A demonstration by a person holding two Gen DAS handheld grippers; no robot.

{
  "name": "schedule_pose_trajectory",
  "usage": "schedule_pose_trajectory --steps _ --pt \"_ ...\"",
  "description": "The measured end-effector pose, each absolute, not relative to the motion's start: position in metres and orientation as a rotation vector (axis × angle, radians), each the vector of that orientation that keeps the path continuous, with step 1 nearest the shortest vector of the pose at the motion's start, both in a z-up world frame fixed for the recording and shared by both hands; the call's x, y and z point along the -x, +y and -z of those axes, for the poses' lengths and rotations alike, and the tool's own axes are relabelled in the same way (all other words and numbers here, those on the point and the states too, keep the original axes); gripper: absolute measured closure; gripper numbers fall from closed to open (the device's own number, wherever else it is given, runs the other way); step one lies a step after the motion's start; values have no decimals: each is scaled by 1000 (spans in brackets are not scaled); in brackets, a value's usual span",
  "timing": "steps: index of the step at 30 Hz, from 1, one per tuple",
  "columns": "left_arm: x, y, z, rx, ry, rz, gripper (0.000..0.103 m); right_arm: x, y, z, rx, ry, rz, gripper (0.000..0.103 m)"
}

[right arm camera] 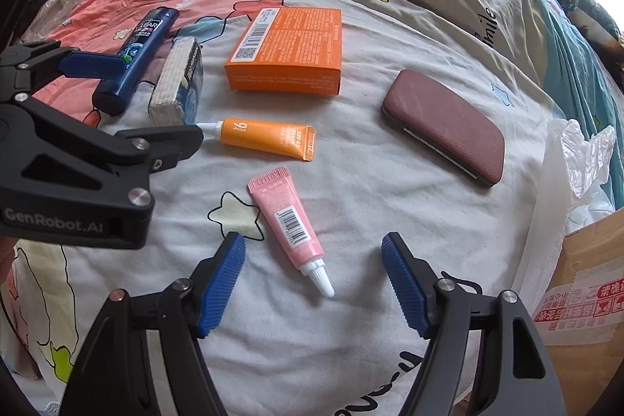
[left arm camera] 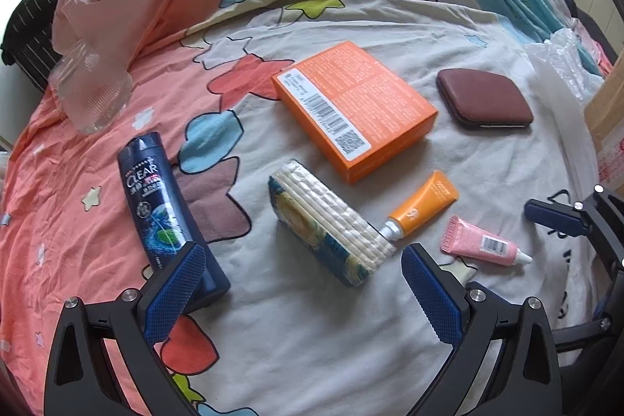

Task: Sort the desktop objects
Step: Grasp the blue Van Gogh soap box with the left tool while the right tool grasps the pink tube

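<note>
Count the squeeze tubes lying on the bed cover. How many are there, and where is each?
2. The orange tube lies just in front of the orange box. The pink tube lies nearer, between the open right claw's fingers. Bedding folds could hide more.

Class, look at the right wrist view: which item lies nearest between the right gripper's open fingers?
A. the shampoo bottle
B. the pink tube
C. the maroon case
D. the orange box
B: the pink tube lies just ahead of the right gripper, its white cap pointing between the open fingers.
</note>
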State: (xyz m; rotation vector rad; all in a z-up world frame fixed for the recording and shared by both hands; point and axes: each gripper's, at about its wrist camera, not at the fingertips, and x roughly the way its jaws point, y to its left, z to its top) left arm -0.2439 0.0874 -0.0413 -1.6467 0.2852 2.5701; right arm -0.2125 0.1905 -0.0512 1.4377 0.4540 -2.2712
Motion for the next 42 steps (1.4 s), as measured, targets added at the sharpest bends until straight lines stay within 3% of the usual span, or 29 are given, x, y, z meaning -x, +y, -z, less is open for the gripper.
schedule_pose_trajectory --steps 6,12,17,21,35,38,42 --pt "248 85 47 1655 252 -2578 0 212 191 52 -1432 445 2274 34" --pt "251 76 54 1663 154 -2521 33 211 193 52 -1426 432 2276 34" --pt "248 70 53 1660 146 -2492 75 211 193 52 -1423 421 2275 34" --pt "239 70 47 1625 168 -2477 80 211 194 52 -1418 418 2277 34" --pt "210 73 33 1549 246 -2463 81 210 195 54 -1379 380 2296 34" --pt "205 73 35 1551 275 -2457 81 209 196 52 -1373 367 2301 41" --pt "195 73 35 1535 321 -2460 81 205 192 50 -1359 368 2288 63"
